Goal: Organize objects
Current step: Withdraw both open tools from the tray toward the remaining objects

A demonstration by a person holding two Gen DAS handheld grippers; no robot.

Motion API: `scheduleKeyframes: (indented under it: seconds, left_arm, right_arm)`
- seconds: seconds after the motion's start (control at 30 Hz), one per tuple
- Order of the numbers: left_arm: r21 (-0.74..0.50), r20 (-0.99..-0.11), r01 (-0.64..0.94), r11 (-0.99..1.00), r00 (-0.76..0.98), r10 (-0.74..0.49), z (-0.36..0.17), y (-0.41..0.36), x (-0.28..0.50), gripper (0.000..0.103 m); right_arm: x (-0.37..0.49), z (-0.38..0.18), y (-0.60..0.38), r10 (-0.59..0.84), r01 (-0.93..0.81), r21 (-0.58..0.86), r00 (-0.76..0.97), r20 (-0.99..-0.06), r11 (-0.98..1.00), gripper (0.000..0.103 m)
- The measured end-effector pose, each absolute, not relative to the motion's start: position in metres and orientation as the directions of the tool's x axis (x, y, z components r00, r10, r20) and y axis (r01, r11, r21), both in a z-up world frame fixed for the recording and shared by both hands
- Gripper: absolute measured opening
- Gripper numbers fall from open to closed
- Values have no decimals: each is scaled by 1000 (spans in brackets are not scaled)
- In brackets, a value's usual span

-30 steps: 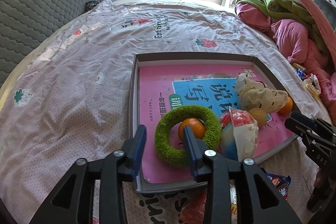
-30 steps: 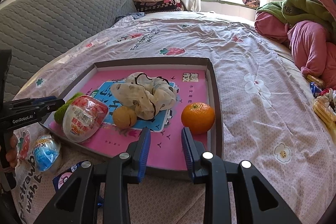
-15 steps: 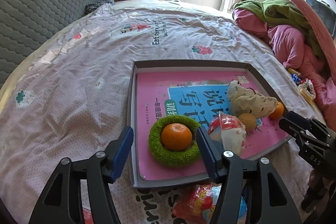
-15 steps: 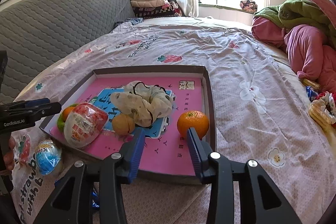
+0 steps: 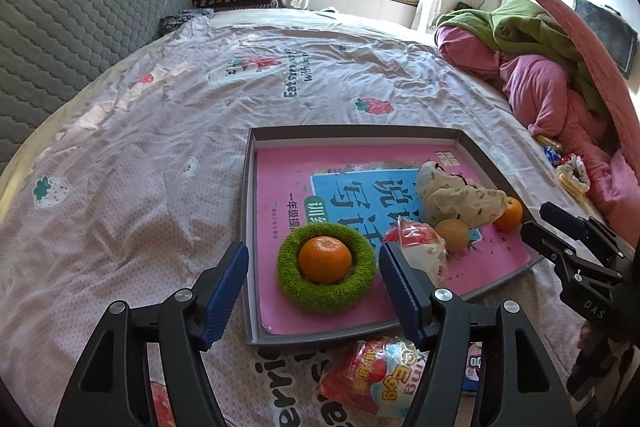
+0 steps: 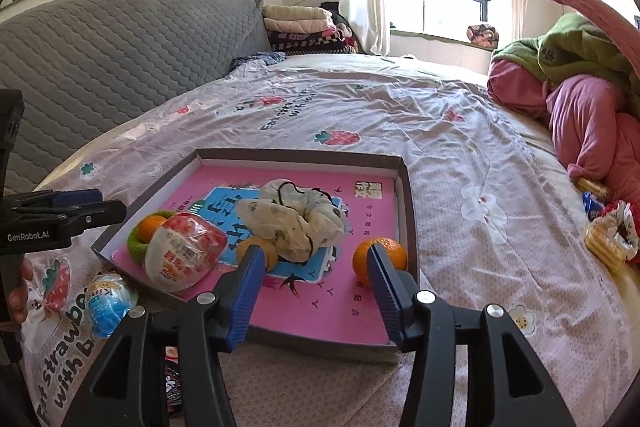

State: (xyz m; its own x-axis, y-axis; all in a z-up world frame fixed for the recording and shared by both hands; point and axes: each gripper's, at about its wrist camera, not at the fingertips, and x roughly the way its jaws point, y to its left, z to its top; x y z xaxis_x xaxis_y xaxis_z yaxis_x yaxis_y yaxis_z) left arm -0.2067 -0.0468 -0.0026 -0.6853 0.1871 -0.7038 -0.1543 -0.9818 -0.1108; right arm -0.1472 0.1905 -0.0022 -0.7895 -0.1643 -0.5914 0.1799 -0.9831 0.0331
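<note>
One second ago the left gripper (image 5: 313,286) had its jaws narrow around one side of the green ring (image 5: 326,277); now it has pulled back and the jaws stand wide, holding nothing, with the ring lying free in front of them. The right gripper (image 6: 316,290) has also opened from narrow to wide and is empty. The shallow grey tray (image 6: 408,187) lies on the bed sheet (image 5: 120,187) and holds a pink book (image 6: 320,307), the green ring with an orange (image 5: 324,259) sitting inside it, a wrapped toy egg (image 6: 184,255), a brownish round fruit (image 5: 451,235), a crumpled cloth (image 6: 292,223) and a second orange (image 6: 378,259) near the right wall. Another wrapped egg (image 5: 372,379), with "Egg" readable, lies outside the tray's near edge. The left gripper's body shows "GenRobot.AI" in the right wrist view, and the sheet reads "strawb… with".
</note>
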Motion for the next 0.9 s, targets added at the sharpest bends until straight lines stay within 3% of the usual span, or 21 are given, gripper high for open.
scheduleKeyframes:
  seconds: [0.9]
  left_arm:
    - [-91, -707, -174, -980, -682, 187, -1, -35, -191, 70]
  right_arm:
    - [-129, 5, 174, -228, 262, 25, -787, -574, -965, 55]
